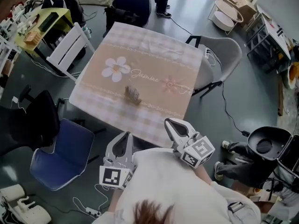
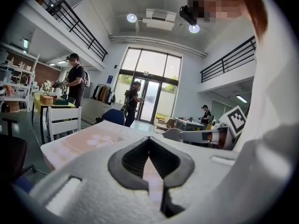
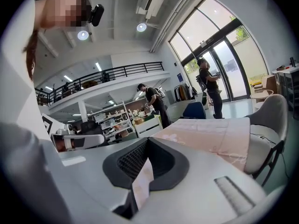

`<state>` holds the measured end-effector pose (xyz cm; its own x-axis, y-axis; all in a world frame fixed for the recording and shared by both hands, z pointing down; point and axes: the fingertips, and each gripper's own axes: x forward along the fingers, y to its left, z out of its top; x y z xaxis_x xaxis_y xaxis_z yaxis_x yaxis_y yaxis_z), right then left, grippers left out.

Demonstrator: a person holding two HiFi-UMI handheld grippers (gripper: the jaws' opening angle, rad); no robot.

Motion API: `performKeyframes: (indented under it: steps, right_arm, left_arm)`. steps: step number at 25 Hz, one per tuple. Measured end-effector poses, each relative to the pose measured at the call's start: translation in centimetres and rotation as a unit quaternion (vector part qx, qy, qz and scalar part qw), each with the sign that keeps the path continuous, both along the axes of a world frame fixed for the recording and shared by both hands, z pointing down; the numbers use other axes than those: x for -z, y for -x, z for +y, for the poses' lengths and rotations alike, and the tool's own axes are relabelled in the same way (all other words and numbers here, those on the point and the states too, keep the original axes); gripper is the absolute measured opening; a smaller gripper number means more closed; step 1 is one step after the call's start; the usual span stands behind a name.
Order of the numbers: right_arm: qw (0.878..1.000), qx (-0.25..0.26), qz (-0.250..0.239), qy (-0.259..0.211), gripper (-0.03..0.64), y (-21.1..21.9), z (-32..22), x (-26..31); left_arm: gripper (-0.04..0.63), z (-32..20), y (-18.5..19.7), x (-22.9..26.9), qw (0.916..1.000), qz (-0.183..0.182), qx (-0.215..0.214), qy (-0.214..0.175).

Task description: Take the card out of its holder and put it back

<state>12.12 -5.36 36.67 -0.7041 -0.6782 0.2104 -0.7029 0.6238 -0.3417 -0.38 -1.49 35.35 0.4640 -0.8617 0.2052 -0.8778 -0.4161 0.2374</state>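
Though amid chairs (image 1: pixel 63 157), floral-clothed table (image 1: pixel 149 50) with holder (image 1: pixel 133 94).

The person wears a white top (image 1: pixel 173 185) and has reddish-brown hair (image 1: pixel 152 211). The left gripper (image 1: pixel 124 139) and right gripper (image 1: pixel 174 125) are pale grey shells with dark ribbed jaws, each bearing a cube (image 1: pixel 198 153) of black-and-white square markers.

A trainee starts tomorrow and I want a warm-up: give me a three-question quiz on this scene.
1. True or false: the right tongs hold the card holder.
2. In the head view, what is printed on the tablecloth left of the writing?
3. Fill in: the left tongs and the right tongs are both ___, with nothing between them.
Key: 1. False; it stands alone on the tablecloth. 2. A white flower. 3. Shut.
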Motion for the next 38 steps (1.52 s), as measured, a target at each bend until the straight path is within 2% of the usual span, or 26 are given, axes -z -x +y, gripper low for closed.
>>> performKeyframes:
  steps: [11, 15, 21, 29, 38]
  right_arm:
    - [0.999, -0.027, -0.011, -0.015, -0.003, -1.5, -0.7, 0.5]
    - [0.999, -0.032, 0.000, -0.027, -0.003, -1.4, -1.1, 0.8]
    - [0.998, -0.041, 0.013, -0.037, -0.003, -1.4, -1.0, 0.9]
    - [0.997, -0.061, 0.018, -0.039, -0.003, -2.2, -1.2, 0.9]
    - [0.997, -0.052, 0.027, -0.041, -0.003, -1.9, -1.6, 0.9]
  left_arm:
    - [0.000, -0.9, -1.0, 0.6, 0.9996, -0.008, -0.022, -0.014]
    - [0.000, -1.3, -0.5, 0.1, 0.9992, -0.020, -0.030, -0.020]
    - [0.000, -2.2, -1.0, 1.0, 0.9990, 0.004, -0.034, -0.030]
    - [0.000, -2.6, -1.3, 1.0, 0.9984, 0.011, -0.045, -0.032]
    - [0.000, -3.0, -0.7, 1.3, 0.9989, 0.019, -0.027, -0.034]
